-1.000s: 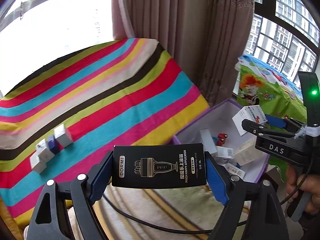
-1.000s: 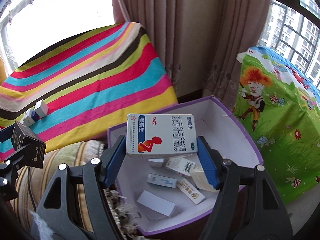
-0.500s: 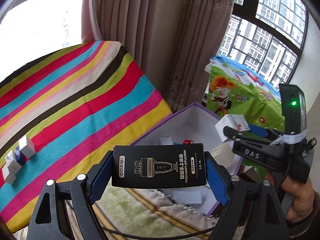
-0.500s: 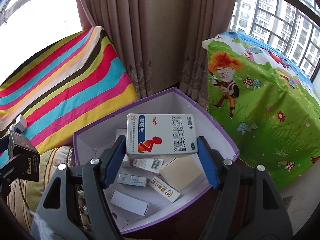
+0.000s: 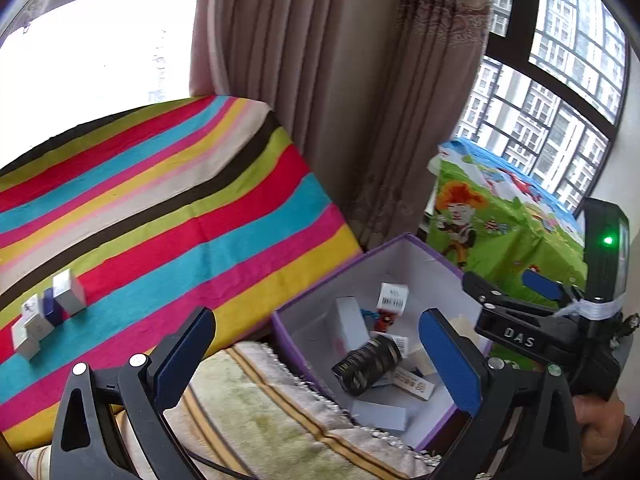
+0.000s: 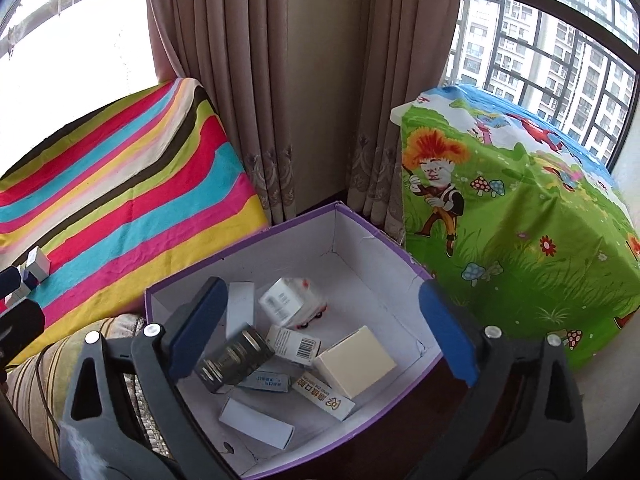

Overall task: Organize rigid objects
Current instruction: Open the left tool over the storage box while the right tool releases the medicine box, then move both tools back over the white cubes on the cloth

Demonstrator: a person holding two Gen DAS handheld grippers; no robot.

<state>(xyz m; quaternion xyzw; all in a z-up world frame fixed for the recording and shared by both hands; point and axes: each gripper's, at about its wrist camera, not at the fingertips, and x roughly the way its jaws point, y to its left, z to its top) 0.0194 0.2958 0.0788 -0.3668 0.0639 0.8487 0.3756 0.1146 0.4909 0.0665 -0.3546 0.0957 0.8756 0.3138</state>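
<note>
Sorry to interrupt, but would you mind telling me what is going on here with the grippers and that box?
A person is sorting small boxes into a purple-rimmed storage box on the floor. The jaws of the left hand-held gripper and the right hand-held gripper are opening above it, with nothing between them. A black box and a white carton, both blurred, are tumbling in among the cartons already there. A few small boxes remain on the striped cloth.

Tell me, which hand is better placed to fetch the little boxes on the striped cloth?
Probably the left gripper: its jaws are opening, empty, and it sits closer to the small boxes; the right gripper hangs over the purple box.
</note>
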